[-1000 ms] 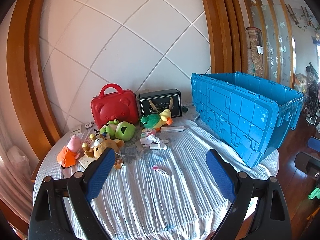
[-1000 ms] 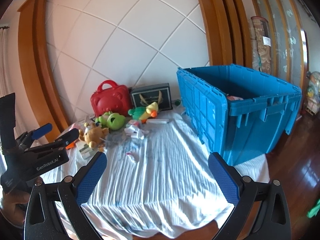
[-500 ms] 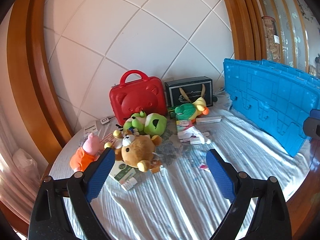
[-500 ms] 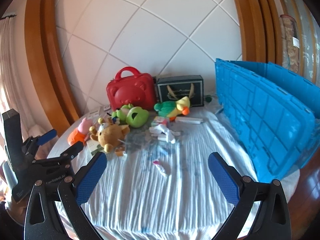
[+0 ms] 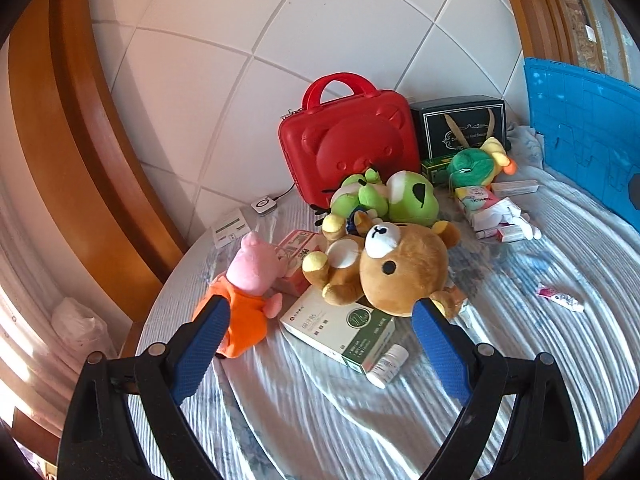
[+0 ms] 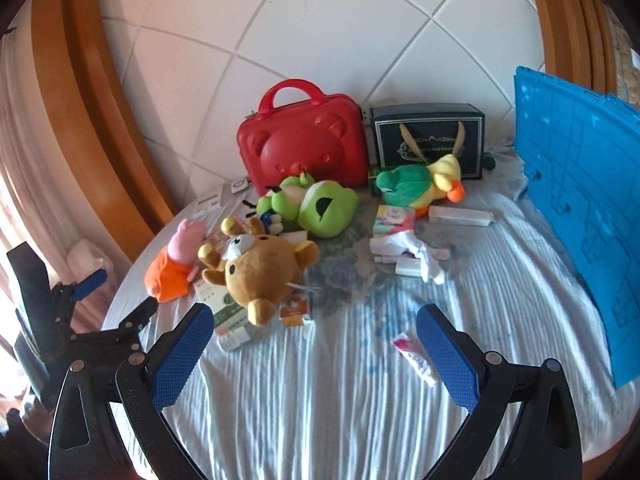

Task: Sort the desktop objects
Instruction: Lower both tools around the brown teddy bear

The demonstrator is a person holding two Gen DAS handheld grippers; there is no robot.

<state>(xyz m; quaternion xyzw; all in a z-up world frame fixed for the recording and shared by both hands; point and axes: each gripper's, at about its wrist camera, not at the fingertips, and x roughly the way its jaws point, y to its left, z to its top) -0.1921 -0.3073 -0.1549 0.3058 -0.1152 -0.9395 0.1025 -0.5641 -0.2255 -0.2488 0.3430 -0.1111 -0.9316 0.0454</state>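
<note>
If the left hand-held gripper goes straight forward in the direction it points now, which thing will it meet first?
Most likely the white and green box lying between the open jaws of the left hand-held gripper, with the brown bear plush resting on its far end. Depth is unclear, so the bear could come first.

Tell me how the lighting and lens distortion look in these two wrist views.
Left wrist view: strong fisheye bends the wooden frame; sunlight stripes the white tablecloth, and the brown bear plush is sharp. Right wrist view: same curvature, dark corners, bright glare at the left edge, and the blue crate looks saturated.
</note>
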